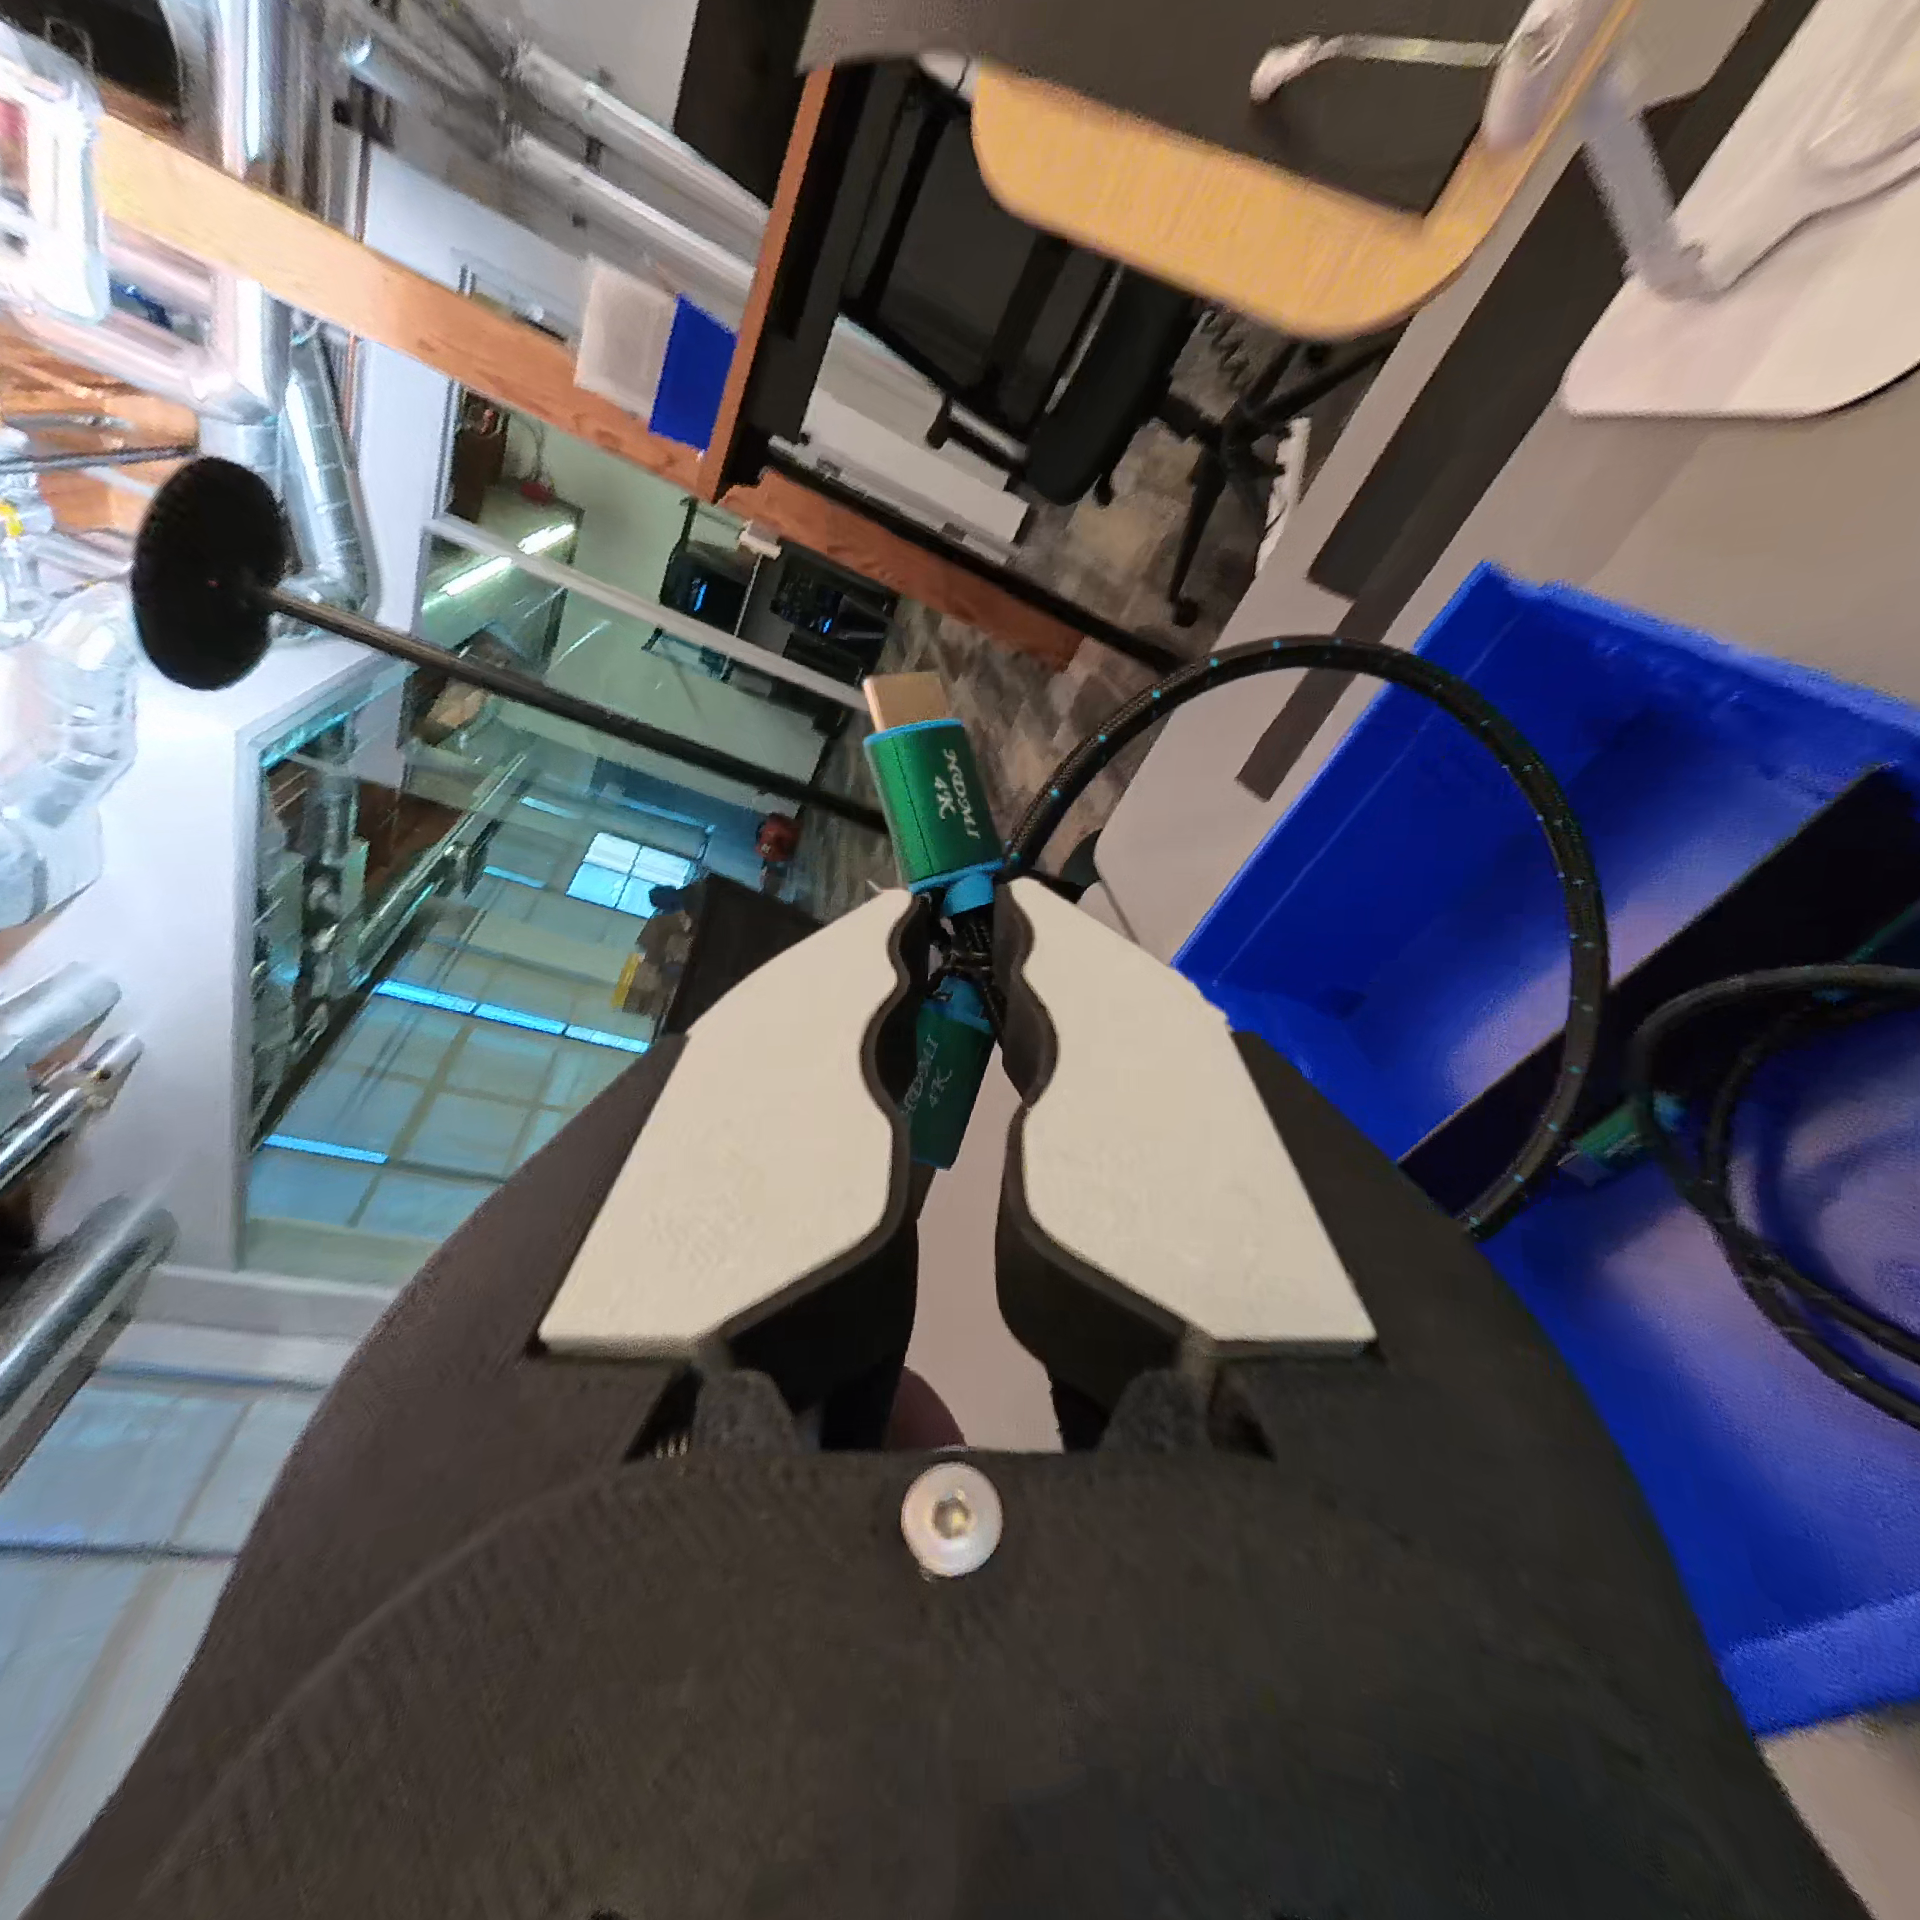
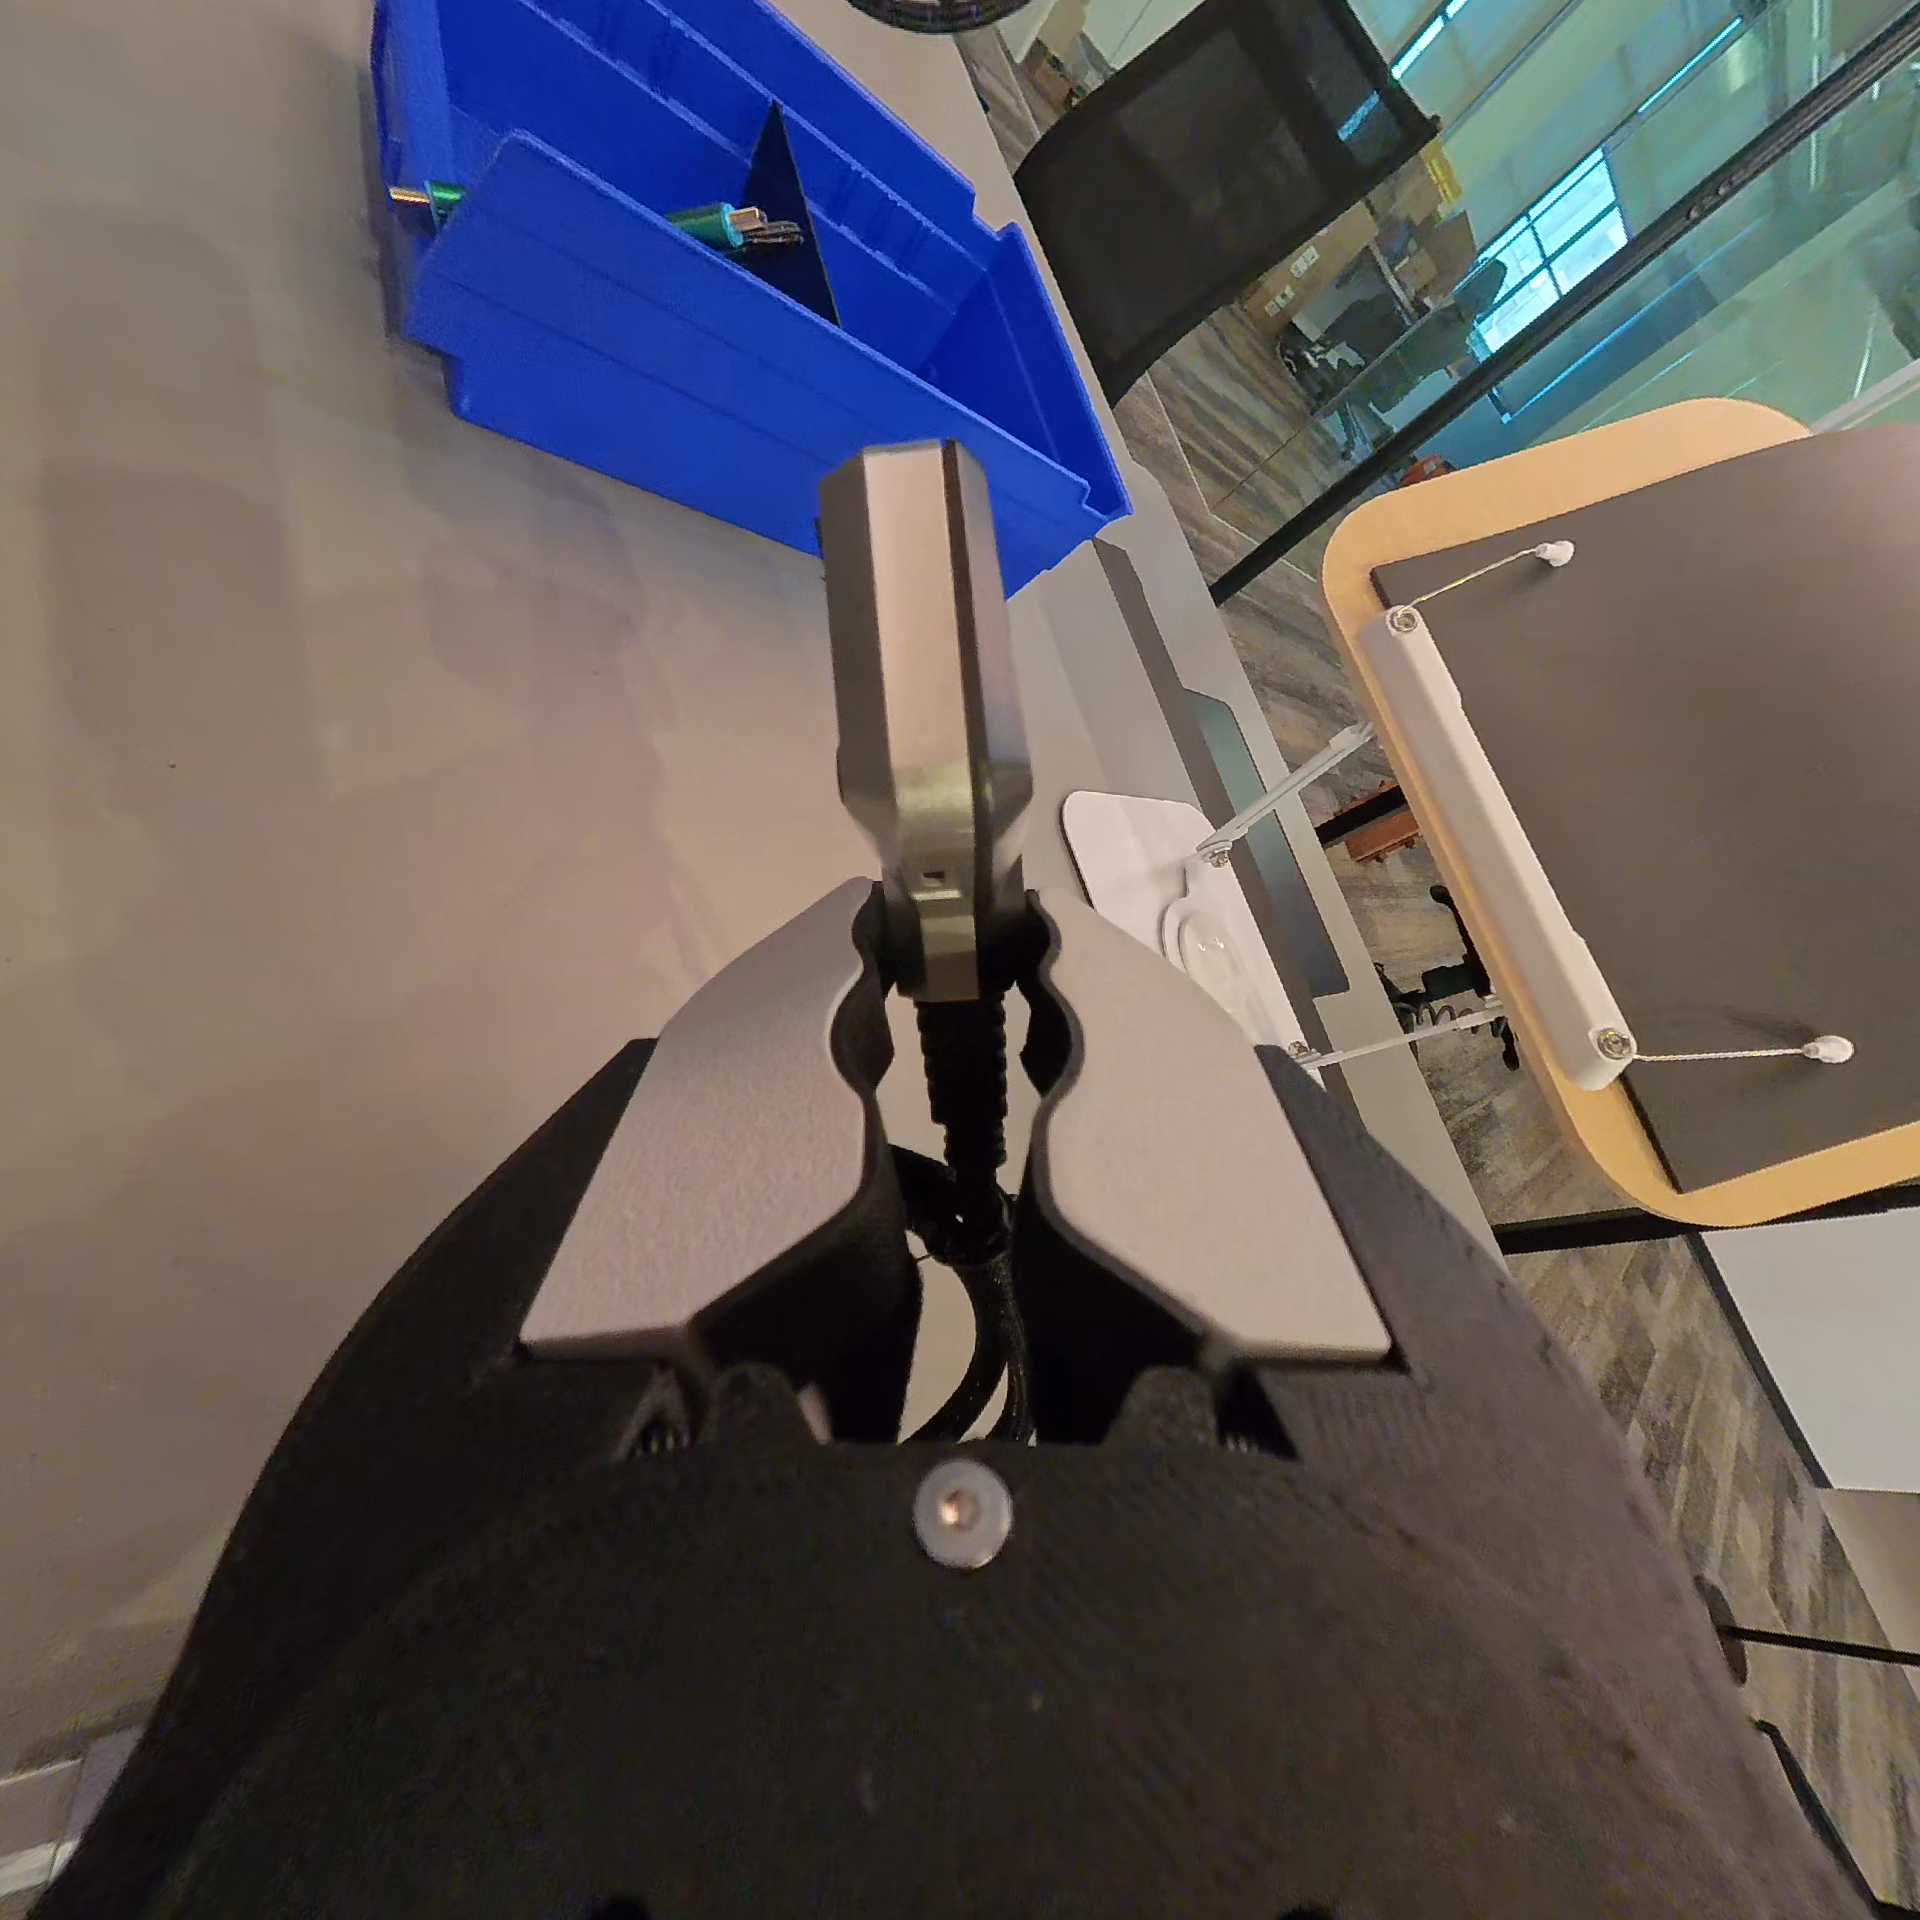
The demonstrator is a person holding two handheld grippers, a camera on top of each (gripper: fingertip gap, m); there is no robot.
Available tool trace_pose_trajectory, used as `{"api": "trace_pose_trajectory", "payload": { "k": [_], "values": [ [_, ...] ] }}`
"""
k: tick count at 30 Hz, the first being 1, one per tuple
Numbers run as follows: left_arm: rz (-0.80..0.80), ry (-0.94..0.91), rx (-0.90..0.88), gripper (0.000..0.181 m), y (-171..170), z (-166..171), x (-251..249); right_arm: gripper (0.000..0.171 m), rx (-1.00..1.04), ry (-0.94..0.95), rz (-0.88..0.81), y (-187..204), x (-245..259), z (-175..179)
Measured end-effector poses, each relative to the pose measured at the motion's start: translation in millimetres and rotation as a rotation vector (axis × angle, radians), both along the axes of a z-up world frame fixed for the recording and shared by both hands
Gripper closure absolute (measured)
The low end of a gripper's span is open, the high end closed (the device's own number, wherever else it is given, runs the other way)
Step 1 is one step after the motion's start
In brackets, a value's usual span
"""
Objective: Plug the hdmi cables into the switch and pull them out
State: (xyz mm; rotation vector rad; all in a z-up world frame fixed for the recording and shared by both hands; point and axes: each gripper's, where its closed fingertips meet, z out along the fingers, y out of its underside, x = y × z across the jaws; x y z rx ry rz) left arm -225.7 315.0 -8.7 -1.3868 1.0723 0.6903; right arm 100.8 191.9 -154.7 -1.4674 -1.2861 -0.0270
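- The left gripper (image 1: 961,914) is clamping its fingertips (image 1: 852,935) on a braided HDMI cable (image 1: 1538,810), right behind a green plug (image 1: 930,805).
- That plug is sticking out past the tips, its metal end pointing away from the fingers.
- A 2nd green plug (image 1: 940,1081) is sitting in the gap between the 2 fingers, closer to the palm.
- The cable is looping out to the right of the fingers and running down into a blue bin (image 1: 1662,1351).
- The right gripper (image 2: 951,935) is pinching its fingertips (image 2: 800,966) on the near end of a grey switch (image 2: 914,675), which is pointing forward beyond the tips.
- A black cord (image 2: 966,1101) is trailing from the switch back between the fingers.
- Ahead and left of the right fingers, the blue bin (image 2: 665,364) is resting on a grey table (image 2: 312,779), with 2 more green plugs (image 2: 717,223) lying in it.
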Motion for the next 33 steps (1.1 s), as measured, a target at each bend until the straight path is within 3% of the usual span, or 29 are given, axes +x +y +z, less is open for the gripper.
{"api": "trace_pose_trajectory", "payload": {
  "k": [8, 21, 26, 33],
  "values": [
    [-0.228, -0.015, -0.091, 0.170, -44, 7, 75, 0.150, 0.020, 0.013, -0.012, 0, 3, 6],
    [-0.480, 0.161, -0.198, 0.170, -101, -42, 183, 0.150, 0.025, 0.058, -0.017, 0, 6, 9],
    [-0.532, 0.137, -0.357, 0.171, -113, -77, 208, 0.150, 0.030, 0.056, -0.024, 1, 6, 10],
    [-0.507, 0.131, -0.572, 0.170, -114, -150, 235, 0.150, 0.030, 0.064, -0.058, 5, 13, 11]
  ]
}}
